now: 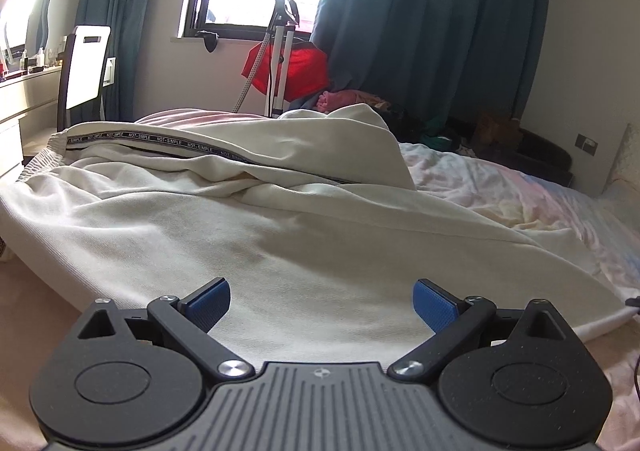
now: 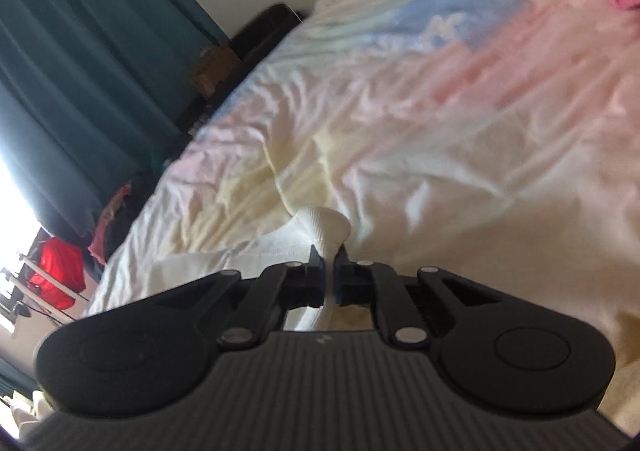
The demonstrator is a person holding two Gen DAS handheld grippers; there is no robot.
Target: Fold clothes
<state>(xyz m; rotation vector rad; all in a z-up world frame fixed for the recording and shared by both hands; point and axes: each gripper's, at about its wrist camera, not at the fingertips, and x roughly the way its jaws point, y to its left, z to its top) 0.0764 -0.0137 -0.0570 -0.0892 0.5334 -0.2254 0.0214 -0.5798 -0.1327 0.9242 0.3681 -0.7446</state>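
My right claw [image 2: 328, 251] pinches a hem corner of the soft, floppy cream knit trousers [image 1: 280, 235] on the pastel-sheeted bed [image 2: 460, 111], my left claw [image 1: 322, 301] gaping over them.

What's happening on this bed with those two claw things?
A person is folding clothes with a handheld claw in each hand. The right claw is shut on a bunched bit of cream trousers, which lie spread over the pastel bedsheet. One leg, with its dark lettered stripe, is already partly folded over. The left claw is open just above the fabric, holding nothing. More clothes are heaped at the far side of the bed.
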